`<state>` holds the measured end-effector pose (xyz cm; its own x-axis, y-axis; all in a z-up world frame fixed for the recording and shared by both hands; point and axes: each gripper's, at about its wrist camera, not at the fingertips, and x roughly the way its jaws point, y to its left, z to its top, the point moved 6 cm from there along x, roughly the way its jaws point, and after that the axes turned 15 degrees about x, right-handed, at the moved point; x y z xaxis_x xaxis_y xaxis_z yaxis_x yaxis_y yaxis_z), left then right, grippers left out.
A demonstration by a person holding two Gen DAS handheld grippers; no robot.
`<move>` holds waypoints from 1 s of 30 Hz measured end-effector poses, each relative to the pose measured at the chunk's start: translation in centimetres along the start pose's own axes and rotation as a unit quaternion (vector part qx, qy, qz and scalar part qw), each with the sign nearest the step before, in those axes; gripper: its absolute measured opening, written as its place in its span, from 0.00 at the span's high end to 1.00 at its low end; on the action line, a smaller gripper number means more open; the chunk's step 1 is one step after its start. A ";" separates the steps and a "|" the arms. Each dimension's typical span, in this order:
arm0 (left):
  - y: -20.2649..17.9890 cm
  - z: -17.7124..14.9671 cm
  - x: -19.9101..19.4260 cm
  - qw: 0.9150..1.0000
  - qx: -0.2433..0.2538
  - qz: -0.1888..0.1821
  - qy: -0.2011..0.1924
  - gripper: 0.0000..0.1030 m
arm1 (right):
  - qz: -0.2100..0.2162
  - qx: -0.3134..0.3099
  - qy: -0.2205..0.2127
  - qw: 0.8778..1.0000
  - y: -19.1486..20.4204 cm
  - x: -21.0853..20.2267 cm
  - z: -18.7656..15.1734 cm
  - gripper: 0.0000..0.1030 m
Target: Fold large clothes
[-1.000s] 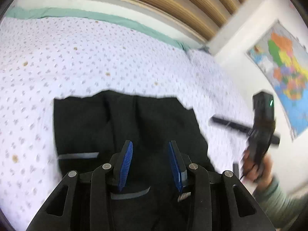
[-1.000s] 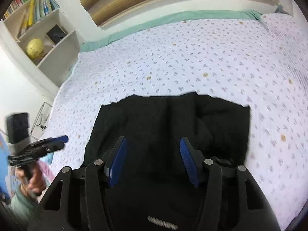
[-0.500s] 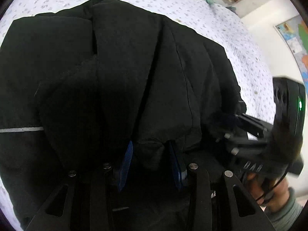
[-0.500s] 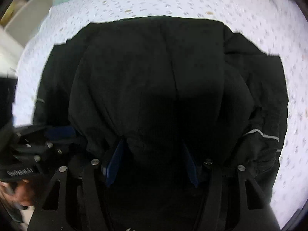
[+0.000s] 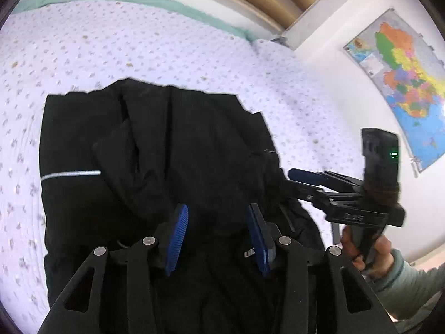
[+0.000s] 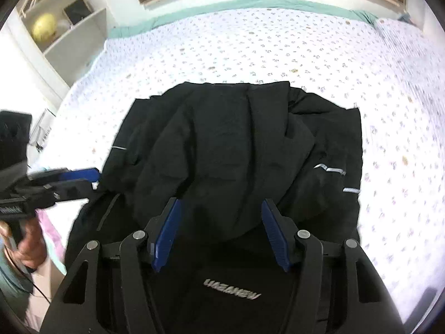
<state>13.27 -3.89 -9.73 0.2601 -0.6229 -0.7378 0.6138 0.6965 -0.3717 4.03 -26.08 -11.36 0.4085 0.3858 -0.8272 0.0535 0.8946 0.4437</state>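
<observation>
Left wrist view: both tools, left tool [image 5: 215, 236] and right tool [image 5: 294, 176], gape empty over the black jacket [image 5: 155, 150] on the bed [image 5: 167, 41]; its loose folded layers could slide apart if snagged.

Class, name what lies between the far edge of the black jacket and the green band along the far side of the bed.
Only bare white flower-print bedspread lies between the black jacket and the green band, shown in both wrist views.

Black jacket [image 6: 228, 144] with thin reflective stripes, loosely folded and rumpled, lying on the dotted white bedspread [image 6: 278, 44]
</observation>
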 end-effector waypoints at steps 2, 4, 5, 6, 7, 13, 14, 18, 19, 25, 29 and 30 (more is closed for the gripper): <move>0.5 -1.4 2.0 1.000 -0.010 0.018 0.021 0.56 | -0.002 -0.003 0.008 1.000 0.4 1.3 -0.4 0.39; 1.8 -3.0 4.9 0.998 -0.027 0.031 0.053 0.56 | -0.023 -0.022 0.009 0.999 0.4 3.2 -1.0 0.39; 2.2 -3.4 5.8 0.997 -0.030 0.039 0.067 0.56 | -0.030 -0.032 0.013 0.999 0.6 4.2 -1.4 0.39; 3.1 -4.6 7.6 0.993 -0.036 0.055 0.097 0.63 | -0.039 -0.038 0.023 0.998 0.5 5.6 -2.0 0.39; 3.9 -5.8 9.0 0.990 -0.047 0.061 0.117 0.66 | -0.050 -0.042 0.039 0.997 -0.1 7.5 -2.3 0.39; 3.8 -7.3 9.1 0.996 -0.029 0.059 0.066 0.67 | -0.061 -0.064 0.026 0.996 -1.1 11.0 -4.8 0.38; 3.7 -7.3 9.0 0.996 -0.026 0.061 0.062 0.67 | -0.053 -0.061 0.019 0.997 -1.2 10.8 -4.9 0.38; 2.2 -7.7 7.3 0.997 -0.003 0.068 0.039 0.67 | -0.032 -0.061 -0.009 0.998 -1.5 9.8 -5.4 0.37; 1.7 -7.8 6.5 0.997 0.010 0.074 0.032 0.67 | -0.027 -0.065 -0.013 0.997 -1.5 9.2 -5.6 0.37; 0.1 -8.3 0.6 0.990 0.037 0.127 -0.039 0.63 | -0.011 -0.040 -0.057 0.998 -3.1 2.6 -8.0 0.37; 0.8 -12.8 -5.4 0.986 -0.008 0.156 -0.063 0.49 | -0.050 -0.015 -0.090 0.995 -6.6 -2.6 -11.5 0.37; 1.5 -14.4 -7.1 0.983 -0.019 0.171 -0.061 0.49 | -0.061 -0.008 -0.094 0.994 -7.8 -3.8 -12.5 0.37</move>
<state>1.64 6.67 -13.15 0.5350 -0.3862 -0.7514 0.4467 0.8842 -0.1364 -9.33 -31.74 -16.00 0.5635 0.2256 -0.7947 0.0991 0.9366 0.3362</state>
